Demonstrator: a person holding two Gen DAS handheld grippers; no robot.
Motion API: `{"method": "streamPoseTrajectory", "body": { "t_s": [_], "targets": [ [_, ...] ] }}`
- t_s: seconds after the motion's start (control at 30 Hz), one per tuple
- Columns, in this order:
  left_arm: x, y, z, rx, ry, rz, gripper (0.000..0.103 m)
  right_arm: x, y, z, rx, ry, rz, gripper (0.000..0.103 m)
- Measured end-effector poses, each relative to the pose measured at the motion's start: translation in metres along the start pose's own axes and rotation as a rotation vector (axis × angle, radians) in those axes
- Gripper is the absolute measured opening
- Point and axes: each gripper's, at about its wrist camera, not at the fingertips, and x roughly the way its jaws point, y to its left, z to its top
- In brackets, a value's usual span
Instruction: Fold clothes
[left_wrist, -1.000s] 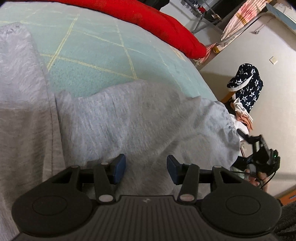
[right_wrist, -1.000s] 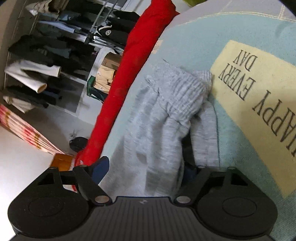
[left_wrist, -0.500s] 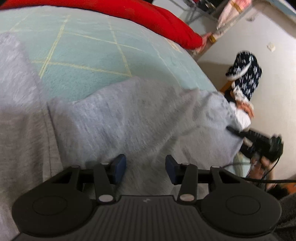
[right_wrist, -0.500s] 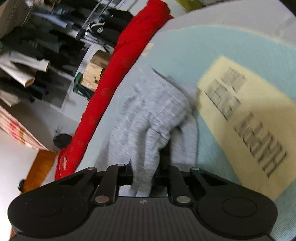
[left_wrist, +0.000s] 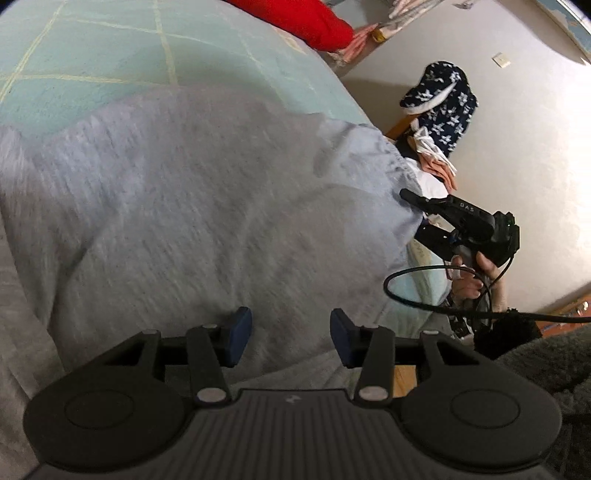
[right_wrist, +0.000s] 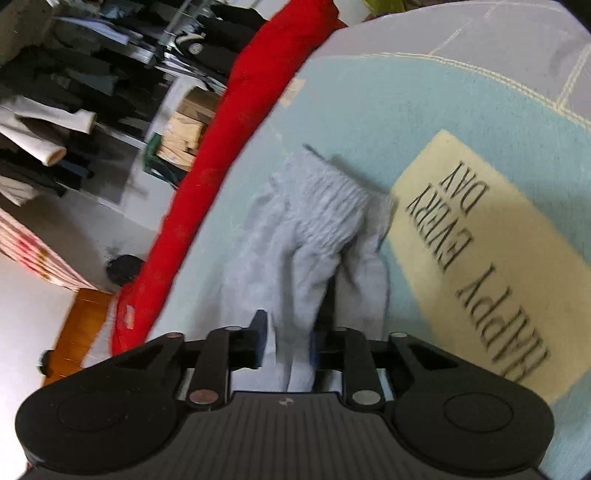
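Bed: light-blue blanket (left_wrist: 92, 48) with pale yellow grid lines is lying ahead of both grippers; in the right wrist view a cream patch (right_wrist: 480, 258) reading "HAPPY EVERY DAY" is sitting to the right of the gripper.
Background: red bolster (right_wrist: 229, 155) is running along the bed's far edge, left of the right gripper; hanging dark clothes (right_wrist: 55, 92) and cardboard boxes (right_wrist: 184, 136) are showing beyond it. A star-print dark garment (left_wrist: 439, 99) is hanging by the wall, right of the left gripper.
Garment: grey heathered knit (left_wrist: 207, 206), soft and wrinkled, is spreading across the bed just ahead of and under the left gripper; its ribbed cuff end (right_wrist: 332, 195) is lying ahead of the right gripper, bunched, with two folds trailing back toward the fingers.
Left gripper (left_wrist: 291, 332): blue pads are standing apart over the grey cloth; whether they are pinching any of it, I cannot tell.
Right gripper (right_wrist: 286, 339): jaws are opening, with a fold of the grey cloth passing between them and looking pressed by the pads.
Right hand (left_wrist: 469, 280): is gripping the right gripper's handle at the bed's edge, a black cable looping beside it.
Change: a second ago the right jaws were wide with cloth beside one pad; now they are narrower around the fold. The left view is showing more wall and less bolster than before, and the cuff is lying farther ahead.
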Motion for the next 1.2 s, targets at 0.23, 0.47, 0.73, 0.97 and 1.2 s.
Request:
{"method": "streamPoseTrajectory", "body": {
  "t_s": [0.23, 0.47, 0.73, 0.97, 1.2],
  "targets": [
    [-0.013, -0.005, 0.004, 0.069, -0.006, -0.025, 0.046, -0.026, 0.006, -0.041, 0.046, 0.001, -0.054, 0.042],
    [-0.035, 0.014, 0.012, 0.121, -0.023, -0.021, 0.047, -0.048, 0.035, -0.084, 0.038, -0.04, -0.01, 0.045],
    [-0.04, 0.037, 0.007, 0.107, -0.024, -0.04, 0.047, -0.015, 0.03, -0.124, 0.116, 0.049, -0.059, 0.046],
    [-0.04, 0.046, 0.005, 0.083, -0.047, -0.075, 0.048, -0.014, 0.024, -0.133, 0.17, 0.025, -0.092, 0.046],
    [-0.039, 0.051, 0.007, 0.078, -0.044, -0.095, 0.048, 0.013, 0.032, -0.124, 0.127, -0.026, -0.07, 0.054]
  ]
}}
